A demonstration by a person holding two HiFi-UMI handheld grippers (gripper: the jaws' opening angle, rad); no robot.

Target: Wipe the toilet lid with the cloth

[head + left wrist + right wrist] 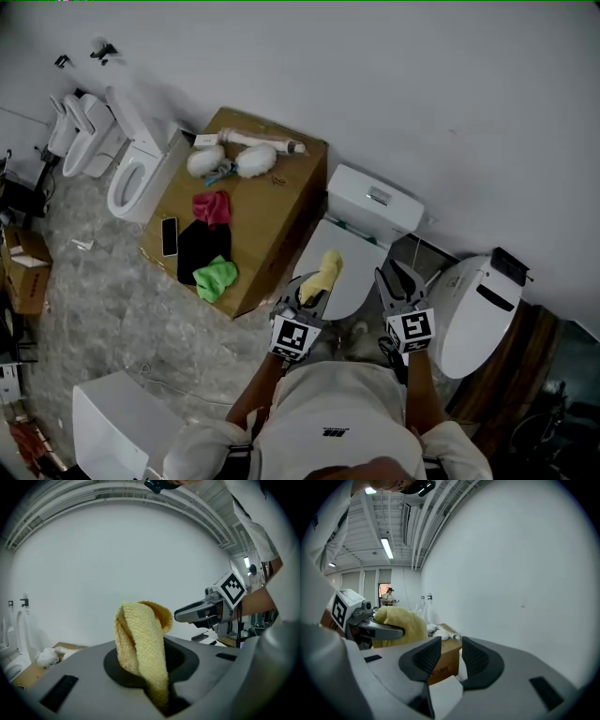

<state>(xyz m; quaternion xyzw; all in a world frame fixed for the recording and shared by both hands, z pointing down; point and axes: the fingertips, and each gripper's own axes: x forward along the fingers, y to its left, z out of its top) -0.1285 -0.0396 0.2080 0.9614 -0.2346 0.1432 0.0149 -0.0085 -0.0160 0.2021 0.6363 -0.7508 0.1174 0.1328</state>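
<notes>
Seen from above, a person stands over a white toilet with its toilet lid (361, 267) closed, a gripper in each hand. The left gripper (307, 298) holds a yellow cloth (323, 274) just above the lid's left half; whether the cloth touches the lid cannot be told. The right gripper (398, 281) hangs over the lid's right edge. To the left, a cardboard box (272, 211) serves as a surface carrying a pink cloth (212, 207), a black cloth (202, 246), a green cloth (217, 276) and a phone (170, 235). More toilets stand on either side.

The left gripper view shows what the head view cannot: the jaws are clenched on the yellow cloth's lower end, and the rest of it stands up in a folded hump. The right gripper appears beyond it, to the right.

The right gripper view shows its own jaws released, a narrow gap between the dark pads (426, 656) and nothing held. Past them lie the cardboard box and the left gripper with its cloth.
</notes>
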